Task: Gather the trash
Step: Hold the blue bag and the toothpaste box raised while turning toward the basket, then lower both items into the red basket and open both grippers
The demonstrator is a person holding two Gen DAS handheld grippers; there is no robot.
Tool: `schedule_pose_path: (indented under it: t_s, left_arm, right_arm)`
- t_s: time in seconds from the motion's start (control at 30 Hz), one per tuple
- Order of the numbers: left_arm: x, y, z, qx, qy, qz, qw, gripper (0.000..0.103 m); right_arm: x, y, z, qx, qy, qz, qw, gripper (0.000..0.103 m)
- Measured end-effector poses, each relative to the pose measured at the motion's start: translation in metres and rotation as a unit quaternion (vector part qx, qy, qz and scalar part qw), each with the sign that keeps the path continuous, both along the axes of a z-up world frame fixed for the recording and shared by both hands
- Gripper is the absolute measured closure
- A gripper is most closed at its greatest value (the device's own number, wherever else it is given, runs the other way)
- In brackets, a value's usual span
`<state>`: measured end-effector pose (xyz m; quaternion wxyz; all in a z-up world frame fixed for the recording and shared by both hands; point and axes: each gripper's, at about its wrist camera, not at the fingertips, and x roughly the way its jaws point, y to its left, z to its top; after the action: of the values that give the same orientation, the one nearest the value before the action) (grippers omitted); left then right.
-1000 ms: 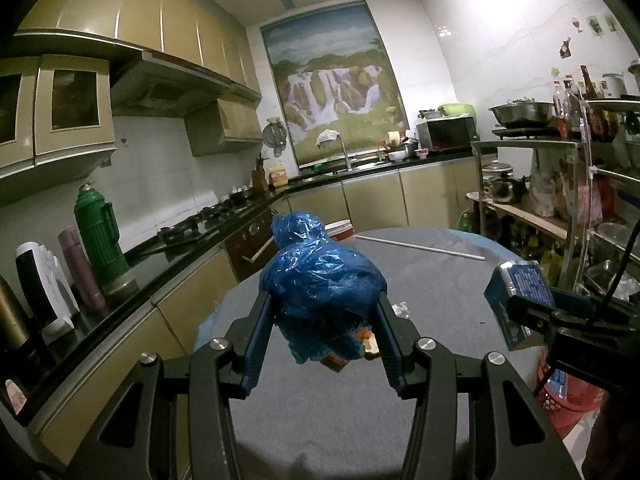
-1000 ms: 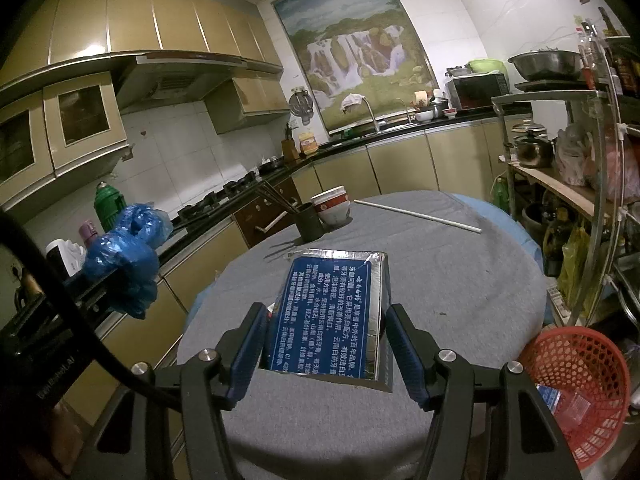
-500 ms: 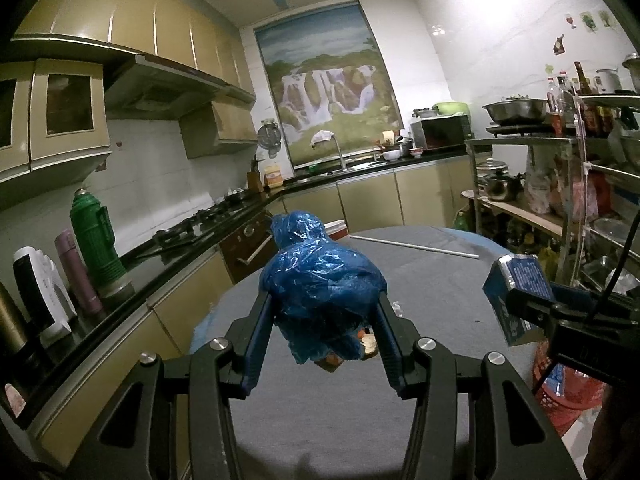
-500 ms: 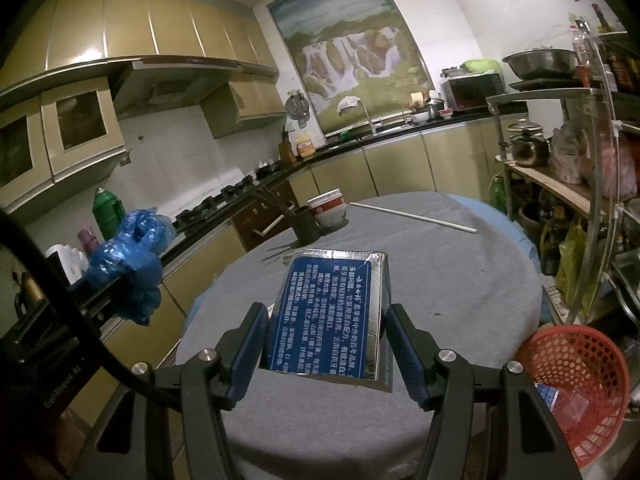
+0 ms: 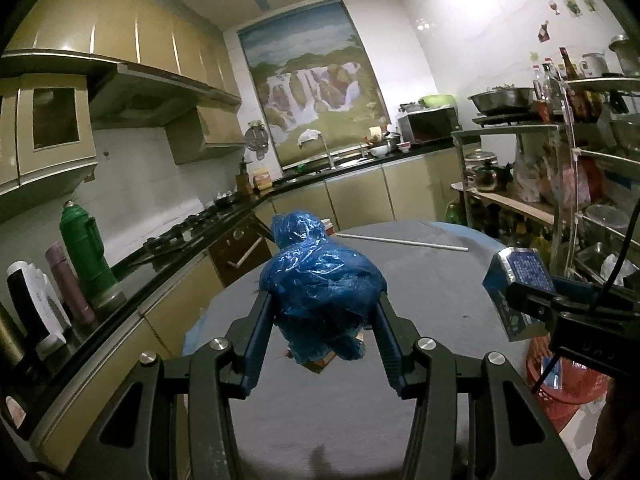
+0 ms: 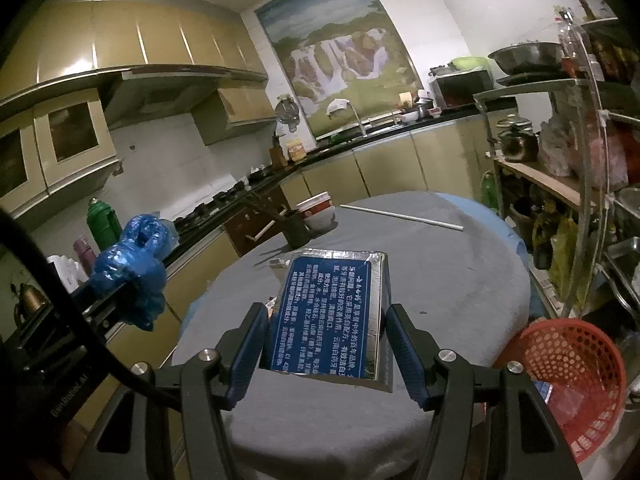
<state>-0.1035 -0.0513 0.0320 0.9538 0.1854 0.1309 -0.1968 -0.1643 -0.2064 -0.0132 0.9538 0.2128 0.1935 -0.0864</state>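
Both pieces of trash are picked up but not yet binned. The left gripper (image 5: 324,316) is clamped on a crinkly blue plastic bag (image 5: 322,280), held above the grey cloth-covered desk (image 6: 460,280). The right gripper (image 6: 326,336) pinches a flat blue box (image 6: 332,312) with foil edges (printed text on its face). The red mesh basket (image 6: 576,376), beside the desk, already holds some scraps and awaits both.

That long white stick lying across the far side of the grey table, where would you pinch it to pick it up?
Grip the white stick near its middle, coming straight down from above with the fingers set across its length. It is thin, straight and lies flat on the table, so only its two long sides offer a pinch, and a mid-length hold should keep it from tipping. The cloth around it looks bare, leaving room to descend.
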Motion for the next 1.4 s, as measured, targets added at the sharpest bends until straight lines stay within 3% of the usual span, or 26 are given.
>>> schedule_pose_path:
  t_s: [1.4]
  left_arm:
    - [0.017, -0.119, -0.066, 0.100, 0.063, -0.072, 0.9903, 0.052]
  right_arm:
    - [-0.024, -0.123, -0.085, 0.124, 0.059, -0.105, 0.985, 0.039]
